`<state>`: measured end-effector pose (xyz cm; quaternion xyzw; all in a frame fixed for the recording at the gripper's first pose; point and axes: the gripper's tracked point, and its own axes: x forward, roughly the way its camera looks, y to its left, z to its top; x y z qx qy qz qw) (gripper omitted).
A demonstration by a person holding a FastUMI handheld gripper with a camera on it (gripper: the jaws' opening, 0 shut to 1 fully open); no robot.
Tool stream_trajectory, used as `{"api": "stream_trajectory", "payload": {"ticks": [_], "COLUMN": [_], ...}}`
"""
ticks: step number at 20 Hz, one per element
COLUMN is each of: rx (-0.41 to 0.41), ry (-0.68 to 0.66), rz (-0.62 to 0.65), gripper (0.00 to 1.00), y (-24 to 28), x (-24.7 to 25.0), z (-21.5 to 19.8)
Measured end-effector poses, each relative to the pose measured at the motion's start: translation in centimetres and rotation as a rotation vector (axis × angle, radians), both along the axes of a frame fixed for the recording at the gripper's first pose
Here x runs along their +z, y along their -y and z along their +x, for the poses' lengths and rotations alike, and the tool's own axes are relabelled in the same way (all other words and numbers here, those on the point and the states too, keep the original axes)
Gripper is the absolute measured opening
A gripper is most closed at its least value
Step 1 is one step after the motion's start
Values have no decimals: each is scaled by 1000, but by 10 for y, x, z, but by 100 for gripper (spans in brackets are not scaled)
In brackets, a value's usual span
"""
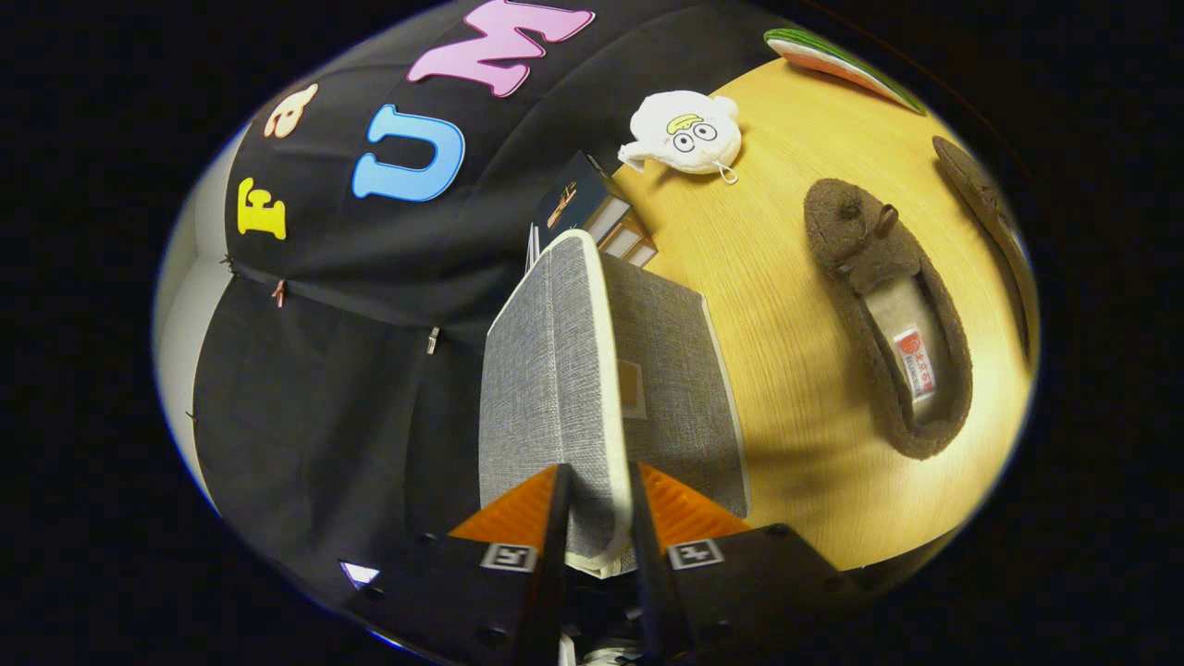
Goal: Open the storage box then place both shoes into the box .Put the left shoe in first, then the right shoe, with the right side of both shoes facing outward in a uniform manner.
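While the grey fabric lid (555,370) of the storage box (680,388) stands lifted on edge, your gripper (597,518) clamps its rim between both fingers. Beyond, two brown shoes (893,314) (990,213) lie on the wooden table (777,305) near a white plush toy (684,131).

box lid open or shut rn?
Open, at least partly. The gripper is shut on the grey fabric lid, holding it lifted away from the storage box. Both shoes lie on the table.

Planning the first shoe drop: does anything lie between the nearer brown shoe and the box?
Nothing visible: bare table separates the nearer shoe from the grey box. The tool is shut on the lifted lid.
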<state>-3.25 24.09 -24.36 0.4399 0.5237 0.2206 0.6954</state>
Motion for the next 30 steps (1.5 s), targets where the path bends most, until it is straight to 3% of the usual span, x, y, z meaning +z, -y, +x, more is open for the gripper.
{"api": "stream_trajectory", "payload": {"ticks": [1,7,12,17,30], "rx": [7,44,78,148,276], "ry": [-10,-14,-1,134,228], "rz": [15,57,71,36,73], "gripper": [24,5,5,5,6], "y": [2,2,-3,-16,-141], "x": [6,19,51,102,191], "z": [-2,-7,-4,6,6]}}
